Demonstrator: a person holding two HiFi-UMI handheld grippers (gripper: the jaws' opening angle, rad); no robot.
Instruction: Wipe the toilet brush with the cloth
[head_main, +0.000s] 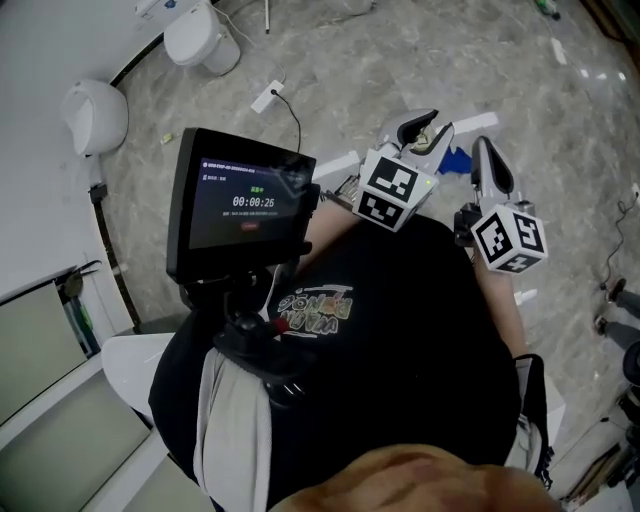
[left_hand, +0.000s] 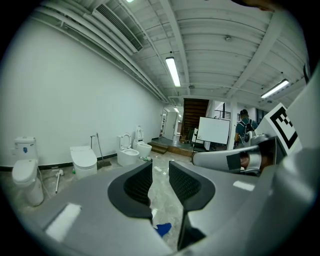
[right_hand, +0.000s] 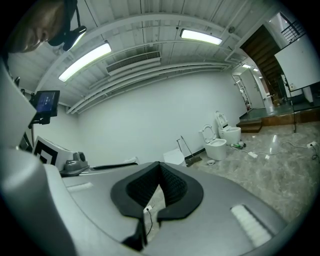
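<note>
A blue cloth (head_main: 457, 160) lies on the marble floor, just beyond and between the two grippers. From the left gripper view the cloth (left_hand: 163, 229) shows low down, under the jaws. My left gripper (head_main: 425, 128) (left_hand: 160, 170) is open, with a narrow gap between its black ribbed pads (left_hand: 137, 185) and nothing in it. My right gripper (head_main: 485, 150) (right_hand: 160, 172) is shut, its pads meeting at the tips with nothing held. A thin white-handled stick (left_hand: 57, 179) leans beside a toilet far to the left; I cannot tell whether it is the brush.
Several white toilets (left_hand: 82, 160) (right_hand: 217, 147) line the white wall, with a broom (left_hand: 100, 150) among them. A chest-mounted monitor (head_main: 245, 205) fills the left-centre of the head view. A white power strip (head_main: 268, 97) and its cable lie on the floor; a whiteboard (left_hand: 214, 131) stands far off.
</note>
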